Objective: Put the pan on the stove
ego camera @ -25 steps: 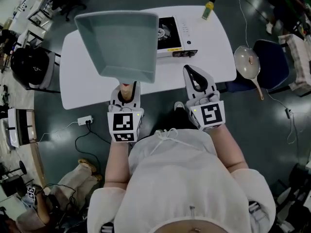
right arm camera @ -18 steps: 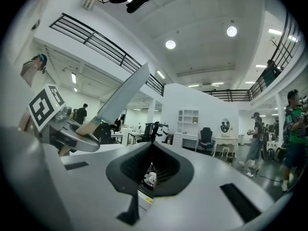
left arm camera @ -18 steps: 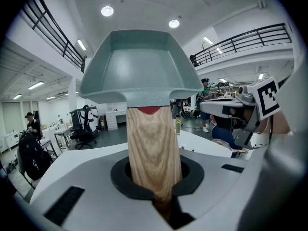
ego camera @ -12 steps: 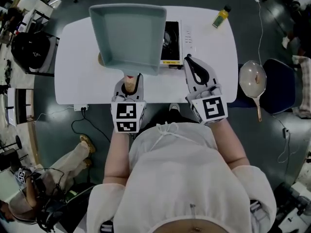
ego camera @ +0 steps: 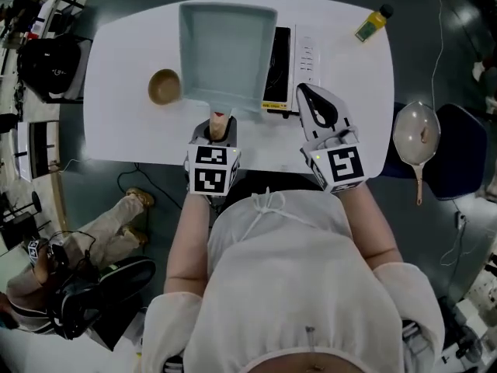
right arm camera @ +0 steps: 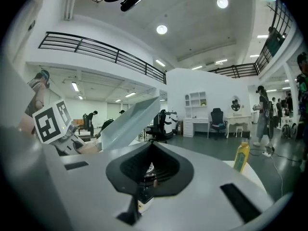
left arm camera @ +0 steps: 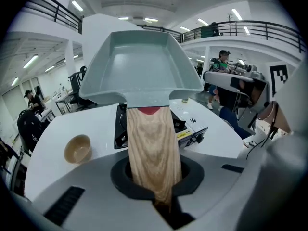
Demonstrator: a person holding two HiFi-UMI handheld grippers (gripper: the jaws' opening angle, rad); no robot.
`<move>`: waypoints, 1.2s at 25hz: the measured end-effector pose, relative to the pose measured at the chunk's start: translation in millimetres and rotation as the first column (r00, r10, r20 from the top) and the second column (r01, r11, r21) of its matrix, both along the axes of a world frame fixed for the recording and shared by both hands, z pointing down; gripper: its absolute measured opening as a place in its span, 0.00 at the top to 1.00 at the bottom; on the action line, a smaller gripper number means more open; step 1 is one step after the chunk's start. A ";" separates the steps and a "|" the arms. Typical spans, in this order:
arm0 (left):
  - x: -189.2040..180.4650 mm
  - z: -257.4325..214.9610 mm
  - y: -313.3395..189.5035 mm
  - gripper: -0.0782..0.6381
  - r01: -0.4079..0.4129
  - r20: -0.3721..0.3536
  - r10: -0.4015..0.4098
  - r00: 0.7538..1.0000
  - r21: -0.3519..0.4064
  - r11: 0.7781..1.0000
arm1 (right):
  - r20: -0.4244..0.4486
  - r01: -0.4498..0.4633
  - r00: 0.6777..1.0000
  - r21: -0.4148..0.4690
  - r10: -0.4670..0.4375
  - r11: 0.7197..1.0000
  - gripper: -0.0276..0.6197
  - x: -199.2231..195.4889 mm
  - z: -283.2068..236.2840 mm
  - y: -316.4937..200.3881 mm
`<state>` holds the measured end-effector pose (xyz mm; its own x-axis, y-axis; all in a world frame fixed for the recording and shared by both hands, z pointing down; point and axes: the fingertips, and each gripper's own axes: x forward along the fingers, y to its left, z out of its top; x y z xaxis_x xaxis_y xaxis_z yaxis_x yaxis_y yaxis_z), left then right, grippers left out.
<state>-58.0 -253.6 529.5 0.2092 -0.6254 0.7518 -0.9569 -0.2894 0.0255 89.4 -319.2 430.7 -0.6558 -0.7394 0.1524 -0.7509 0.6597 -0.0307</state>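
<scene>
A square grey-green pan (ego camera: 225,53) with a wooden handle (ego camera: 220,121) hangs in the air over the white table (ego camera: 124,130). My left gripper (ego camera: 220,128) is shut on that handle. In the head view the pan covers the left part of the portable gas stove (ego camera: 293,62). In the left gripper view the handle (left arm camera: 151,148) runs out of the jaws, with the pan (left arm camera: 139,66) above the stove (left arm camera: 188,128). My right gripper (ego camera: 311,99) is shut and empty, just in front of the stove. In its own view the pan (right arm camera: 129,120) shows edge-on at the left.
A small tan bowl (ego camera: 164,86) sits on the table left of the pan. A yellow bottle (ego camera: 371,23) stands at the far right corner. A round pan (ego camera: 417,134) lies on a blue chair (ego camera: 458,150) to the right. A seated person (ego camera: 85,263) and cables are on the floor at left.
The pan, held by my left gripper, has moved forward and right over the table until it overlaps the stove. The bowl has come into view. My right gripper has moved forward alongside.
</scene>
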 end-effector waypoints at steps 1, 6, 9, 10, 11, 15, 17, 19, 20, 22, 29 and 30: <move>0.6 6.9 -0.8 0.83 0.007 0.002 -0.007 1.000 -0.039 0.999 | 0.004 -0.004 1.000 -0.011 0.004 1.000 0.95 2.1 4.4 -5.5; 3.3 34.2 -2.1 0.83 0.045 -0.005 -0.047 0.999 -0.192 0.980 | 0.025 0.014 1.000 -0.079 -0.012 0.997 0.95 5.5 24.5 -22.4; 4.6 44.1 -5.2 0.83 0.057 -0.001 -0.059 0.998 -0.248 0.967 | 0.032 0.019 0.999 -0.100 -0.016 0.995 0.95 8.0 31.7 -31.4; 5.7 46.8 -6.2 0.83 0.057 -0.004 -0.060 0.998 -0.265 0.962 | 0.034 0.020 0.999 -0.106 -0.016 0.994 0.95 8.7 33.8 -34.1; 7.4 49.2 -6.8 0.83 0.056 -0.010 -0.061 0.998 -0.282 0.958 | 0.036 0.021 0.999 -0.110 -0.017 0.994 0.95 9.4 35.5 -36.1; 18.1 54.0 -6.7 0.83 0.044 -0.044 -0.062 0.997 -0.336 0.941 | 0.035 0.035 0.999 -0.109 -0.031 0.993 0.95 12.6 37.2 -38.1; 20.0 55.9 -7.7 0.83 0.039 -0.052 -0.061 0.997 -0.360 0.932 | 0.031 0.039 0.999 -0.105 -0.036 0.994 0.95 11.4 36.6 -40.6; 21.0 59.7 -8.3 0.83 0.032 -0.067 -0.063 0.996 -0.388 0.921 | 0.022 0.039 0.999 -0.100 -0.037 0.994 0.95 8.5 36.0 -44.4; 22.2 62.4 -7.8 0.83 0.028 -0.077 -0.065 0.995 -0.403 0.915 | 0.016 0.040 0.999 -0.096 -0.039 0.995 0.95 7.2 35.7 -45.8; 23.6 66.4 -6.4 0.82 0.025 -0.086 -0.069 0.994 -0.429 0.903 | 0.006 0.045 0.999 -0.087 -0.045 0.995 0.95 5.6 35.0 -47.4; 18.4 73.1 -3.5 0.82 0.010 -0.008 -0.016 1.000 -0.477 0.879 | 0.005 0.052 0.999 -0.091 -0.052 0.995 0.95 7.3 36.6 -48.9; 18.2 73.5 -3.1 0.82 0.002 -0.004 -0.004 1.000 -0.481 0.877 | 0.007 0.051 0.999 -0.094 -0.051 0.994 0.95 7.2 37.4 -49.0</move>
<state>-39.8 -256.6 603.0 0.2120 -0.1877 0.9591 -0.9573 -0.2373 0.1652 96.5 -368.1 468.1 -0.6932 -0.6875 0.2163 -0.7160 0.6912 -0.0975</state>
